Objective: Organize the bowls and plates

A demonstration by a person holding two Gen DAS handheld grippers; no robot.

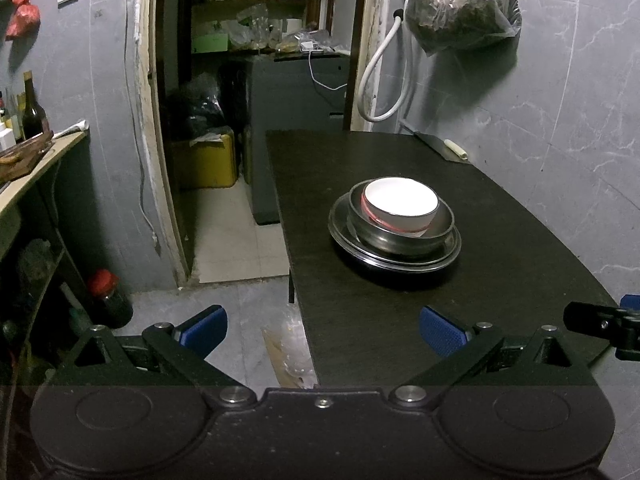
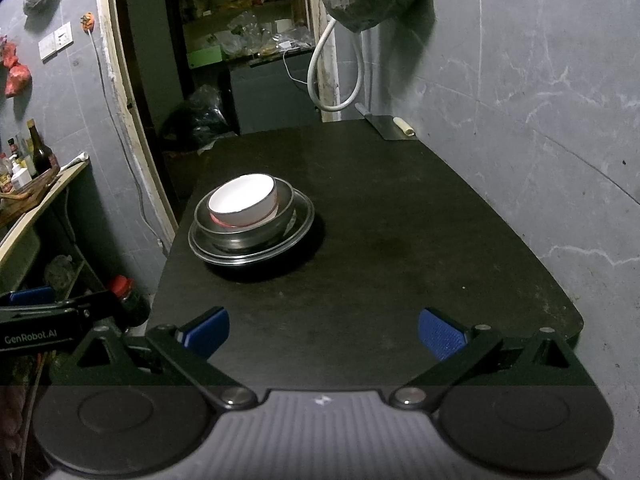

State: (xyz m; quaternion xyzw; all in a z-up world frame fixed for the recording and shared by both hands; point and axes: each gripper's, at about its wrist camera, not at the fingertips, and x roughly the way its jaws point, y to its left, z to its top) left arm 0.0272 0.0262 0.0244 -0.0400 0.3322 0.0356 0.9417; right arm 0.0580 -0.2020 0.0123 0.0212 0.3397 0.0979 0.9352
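Note:
A white bowl (image 1: pixel 400 205) with a red band sits inside a steel bowl (image 1: pixel 440 226), which rests on stacked steel plates (image 1: pixel 348 236) on the black table (image 1: pixel 500 280). The stack also shows in the right wrist view, with the white bowl (image 2: pixel 242 200), steel bowl (image 2: pixel 286 208) and plates (image 2: pixel 306 220). My left gripper (image 1: pixel 323 330) is open and empty, back from the stack near the table's front left edge. My right gripper (image 2: pixel 324 332) is open and empty over the table's front edge. The right gripper's tip (image 1: pixel 600 322) shows at the left view's right side.
A cleaver (image 1: pixel 440 145) lies at the table's far right corner by the grey wall. A doorway with a dark cabinet (image 1: pixel 288 92) lies beyond. A shelf with bottles (image 1: pixel 32 116) stands left, a red-capped jar (image 1: pixel 108 298) on the floor. A bag (image 1: pixel 460 4) hangs on the wall.

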